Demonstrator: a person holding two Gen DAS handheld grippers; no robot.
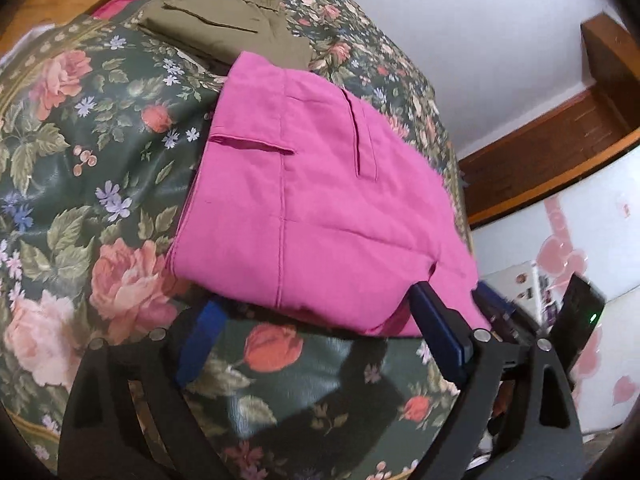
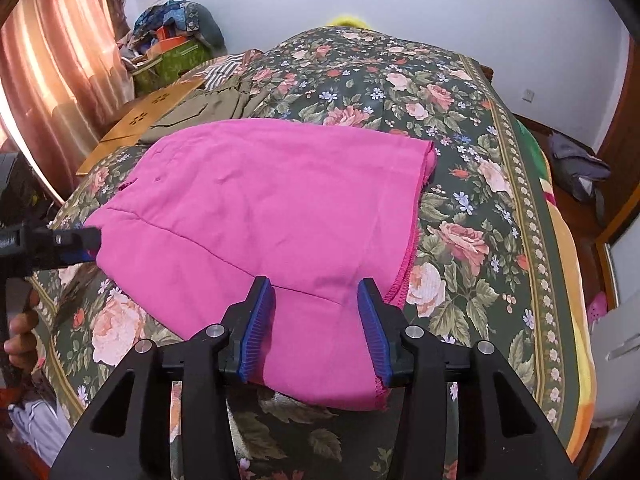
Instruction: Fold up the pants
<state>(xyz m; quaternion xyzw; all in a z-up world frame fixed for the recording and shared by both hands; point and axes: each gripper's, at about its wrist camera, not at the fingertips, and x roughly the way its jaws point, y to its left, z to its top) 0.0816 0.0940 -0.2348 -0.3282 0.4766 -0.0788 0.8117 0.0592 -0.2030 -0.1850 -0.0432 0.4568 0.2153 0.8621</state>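
Right hand-held gripper point(image 2: 316, 322) spread wide over the pink pants point(image 2: 272, 200)

Your pants lie on the bed point(image 2: 460, 128), long axis 9-to-3, hem at 12. Left hand-held gripper point(image 1: 316, 332) spread too, at 9.

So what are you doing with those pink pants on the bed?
A person is folding bright pink cotton pants on a green flowered bedspread, holding a pair of black tongs with blue pads in each hand. The right tongs are open, straddling the near edge of the pants. The left tongs are open too, at the other near corner. The pants already lie folded into a flat bundle, and a folded olive-brown garment sits behind them.
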